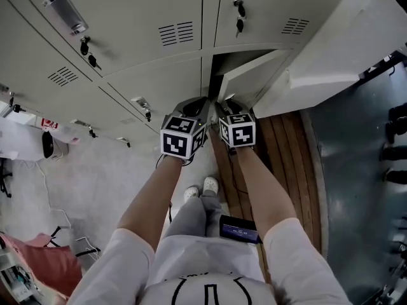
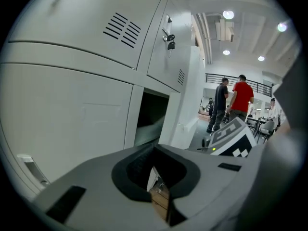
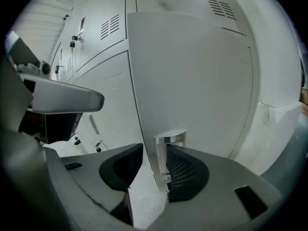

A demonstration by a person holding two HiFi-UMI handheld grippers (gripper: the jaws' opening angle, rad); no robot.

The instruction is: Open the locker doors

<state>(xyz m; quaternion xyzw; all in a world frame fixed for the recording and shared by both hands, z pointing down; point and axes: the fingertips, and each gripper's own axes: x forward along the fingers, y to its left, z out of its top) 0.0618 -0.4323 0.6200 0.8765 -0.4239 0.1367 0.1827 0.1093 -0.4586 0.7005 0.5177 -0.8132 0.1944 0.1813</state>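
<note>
Jaws of R gripper (image 3: pixel 154 171) straddle the free edge of the ajar door (image 3: pixel 202 81) & look clamped on its chrome handle (image 3: pixel 168 146): mesh pad tight on the handle's outer side, other jaw vs the door's back. L gripper (image 2: pixel 156 171) hangs just beside, on the door's free-edge side, jaws a little apart w/ nothing btwn them, only floor planks (image 2: pixel 161 201) seen thru the gap. Handle's long axis runs up the door edge, so the jaws bite across it. Door is bottom row, hinged on the side away from L gripper; R is the nearer hand by far. Next, I'd judge, swing it wider round that hinge, away from the dark opening (image 2: pixel 151 117). Beyond the door: shut lockers (image 2: pixel 72 105) on the opening's other side, keys (image 2: pixel 169 40) in a lock above it. Far behind the door, people (image 2: pixel 234 100) stand
</note>
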